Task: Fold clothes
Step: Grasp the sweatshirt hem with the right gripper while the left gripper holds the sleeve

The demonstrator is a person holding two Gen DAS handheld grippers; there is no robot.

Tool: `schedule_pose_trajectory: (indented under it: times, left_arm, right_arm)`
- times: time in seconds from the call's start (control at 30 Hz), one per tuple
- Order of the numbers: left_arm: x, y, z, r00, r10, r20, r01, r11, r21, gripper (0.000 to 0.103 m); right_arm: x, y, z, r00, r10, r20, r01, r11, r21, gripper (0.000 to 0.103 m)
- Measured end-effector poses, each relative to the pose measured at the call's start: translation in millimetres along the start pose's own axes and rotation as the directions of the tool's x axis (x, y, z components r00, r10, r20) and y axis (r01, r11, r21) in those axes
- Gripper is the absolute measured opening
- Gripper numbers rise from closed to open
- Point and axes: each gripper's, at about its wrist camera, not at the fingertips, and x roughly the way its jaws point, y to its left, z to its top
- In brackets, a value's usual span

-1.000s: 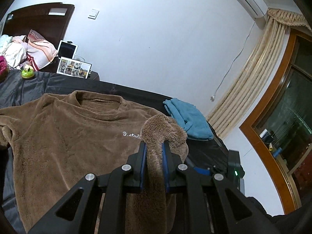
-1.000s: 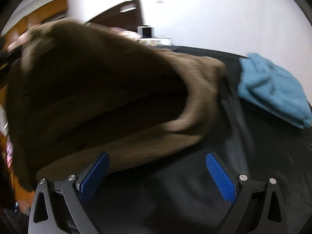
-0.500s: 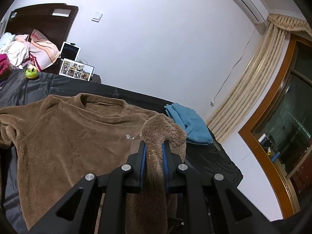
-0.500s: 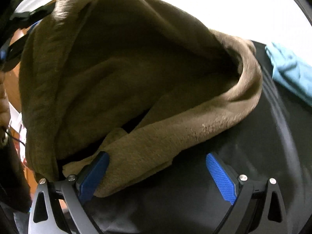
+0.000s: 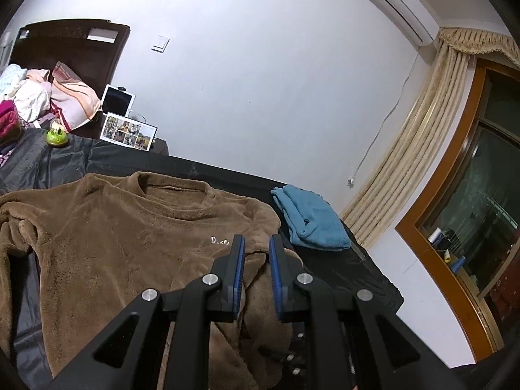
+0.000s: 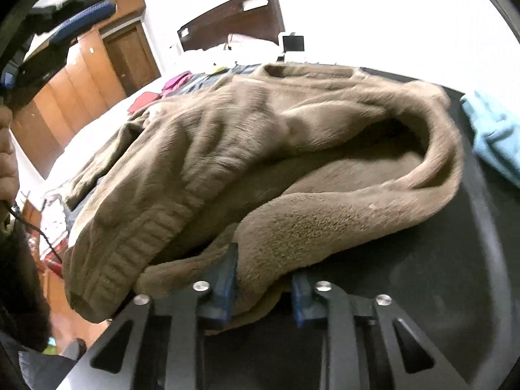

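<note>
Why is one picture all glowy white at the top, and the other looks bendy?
Right wrist view: the wall glares pure white and the brown sweater looks slightly smeared. Left wrist view: evenly lit and sharp, but the fisheye lens bends the curtain.

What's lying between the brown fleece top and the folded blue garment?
Only bare black cover between the brown top and the blue garment, in the left wrist view.

The left gripper [image 5: 255,243] tips slightly downward, its blue pads drawn close with only a narrow slit between them and nothing caught there. In the right wrist view a bare hand [image 6: 6,149] holds it up at the far left. The right gripper [image 6: 265,263] angles down more steeply, its jaws closing on a fold of the brown sweater [image 6: 292,130].
</note>
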Motion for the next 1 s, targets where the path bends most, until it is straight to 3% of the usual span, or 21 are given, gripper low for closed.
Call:
schedule_pose_trajectory:
  times: [0.2, 0.27, 0.33, 0.4, 0.5, 0.6, 0.73, 0.8, 0.87, 0.93, 1.0]
  left_arm:
    - [16.4, 9.0, -8.5, 0.998, 0.021, -0.053, -0.022, 1.0, -0.009, 0.017]
    - [25.8, 16.5, -13.5, 0.996, 0.033, -0.087, -0.034, 0.999, -0.017, 0.017]
    - [36.9, 25.9, -19.3, 0.991, 0.047, -0.128, -0.051, 0.998, -0.028, 0.017]
    - [49.0, 35.5, -25.7, 0.983, 0.06, -0.172, -0.068, 0.997, -0.043, 0.018]
    - [66.5, 47.2, -37.3, 0.969, 0.053, -0.241, -0.071, 0.995, -0.064, 0.031]
    - [81.6, 44.1, -52.3, 0.953, 0.008, -0.302, -0.028, 0.998, -0.062, 0.036]
    - [97.3, 22.1, -71.2, 0.93, -0.049, -0.366, 0.043, 0.999, -0.024, 0.04]
    - [103.3, 4.2, -82.5, 0.912, -0.082, -0.402, 0.092, 0.996, 0.007, 0.04]
    - [107.6, -12.9, -91.9, 0.89, -0.121, -0.439, 0.148, 0.988, 0.029, 0.041]
    - [109.7, -33.5, -103.5, 0.858, -0.172, -0.484, 0.223, 0.973, 0.05, 0.049]
    - [109.8, -56.9, -116.3, 0.819, -0.218, -0.531, 0.304, 0.95, 0.078, 0.054]
  right_arm:
    - [-33.5, -31.2, 11.8, 0.984, -0.148, 0.103, 0.144, 0.989, 0.044, 0.024]
    - [-48.9, -47.3, 13.6, 0.968, -0.213, 0.133, 0.205, 0.976, 0.074, 0.024]
    - [-61.5, -62.8, 20.1, 0.939, -0.306, 0.156, 0.295, 0.951, 0.091, 0.024]
    - [-77.7, -81.1, 21.7, 0.895, -0.409, 0.18, 0.396, 0.912, 0.103, 0.024]
    - [-105.7, -107.0, 22.7, 0.808, -0.55, 0.213, 0.532, 0.835, 0.14, 0.024]
    - [-124.0, -132.3, 29.7, 0.735, -0.637, 0.232, 0.61, 0.771, 0.183, 0.024]
    - [-132.7, -145.5, 44.0, 0.613, -0.74, 0.277, 0.726, 0.666, 0.174, 0.024]
    - [-136.9, -147.8, 53.5, 0.561, -0.769, 0.306, 0.761, 0.625, 0.176, 0.024]
    - [-142.8, -152.9, 63.5, 0.525, -0.784, 0.33, 0.776, 0.601, 0.193, 0.024]
    - [-145.4, -158.6, 73.4, 0.494, -0.8, 0.341, 0.789, 0.577, 0.21, 0.024]
    - [-142.5, -169.4, 81.8, 0.484, -0.813, 0.324, 0.8, 0.561, 0.213, 0.025]
